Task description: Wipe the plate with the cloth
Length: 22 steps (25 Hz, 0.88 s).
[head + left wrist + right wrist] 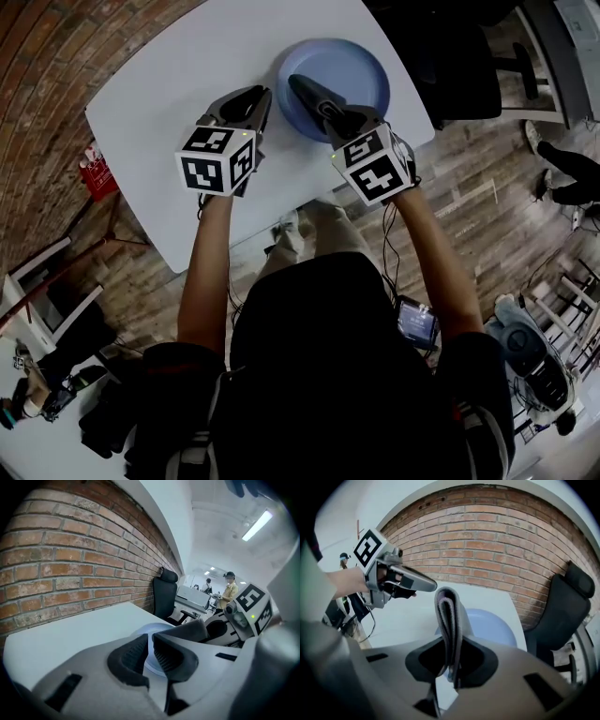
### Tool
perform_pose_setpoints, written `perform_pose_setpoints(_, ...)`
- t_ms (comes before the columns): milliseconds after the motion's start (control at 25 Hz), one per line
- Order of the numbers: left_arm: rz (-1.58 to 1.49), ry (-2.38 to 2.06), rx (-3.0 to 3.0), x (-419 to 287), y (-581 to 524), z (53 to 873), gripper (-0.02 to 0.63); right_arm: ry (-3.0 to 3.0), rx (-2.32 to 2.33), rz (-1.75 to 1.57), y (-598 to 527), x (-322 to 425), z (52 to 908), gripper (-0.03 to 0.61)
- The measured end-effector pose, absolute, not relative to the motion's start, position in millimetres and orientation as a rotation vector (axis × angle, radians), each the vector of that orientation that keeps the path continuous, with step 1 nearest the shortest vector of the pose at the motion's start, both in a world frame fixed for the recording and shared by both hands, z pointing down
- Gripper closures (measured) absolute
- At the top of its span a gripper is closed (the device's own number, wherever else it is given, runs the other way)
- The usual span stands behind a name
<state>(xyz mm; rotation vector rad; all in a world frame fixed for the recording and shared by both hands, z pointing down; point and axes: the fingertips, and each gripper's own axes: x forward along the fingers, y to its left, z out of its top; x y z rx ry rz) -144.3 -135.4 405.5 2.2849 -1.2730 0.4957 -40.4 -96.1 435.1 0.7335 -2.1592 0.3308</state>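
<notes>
A round blue plate [361, 66] lies on the white table [169, 84] near its far edge. My right gripper [309, 94] hangs over the plate's near left part, shut on a folded grey cloth [449, 616] that stands upright between its jaws. In the right gripper view the plate [492, 625] shows behind the cloth. My left gripper [248, 103] is above the table just left of the plate. Its jaws stand close together with a slim gap and nothing between them [151, 644]. The plate [143, 631] shows beyond them.
A black office chair [441, 56] stands past the table's far right edge. A brick wall [497, 541] runs along one side. A red object [98, 173] sits on the floor left of the table. People stand in the far background [228, 585].
</notes>
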Motion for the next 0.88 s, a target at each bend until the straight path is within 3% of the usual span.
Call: perform_pose_setpoints(880, 0.321, -1.232, 2.480, -160.2, -27.5, 307.2, 0.594, -2.376, 1.035, 0.214, -36.6, -77.7, 312.4, 0.526)
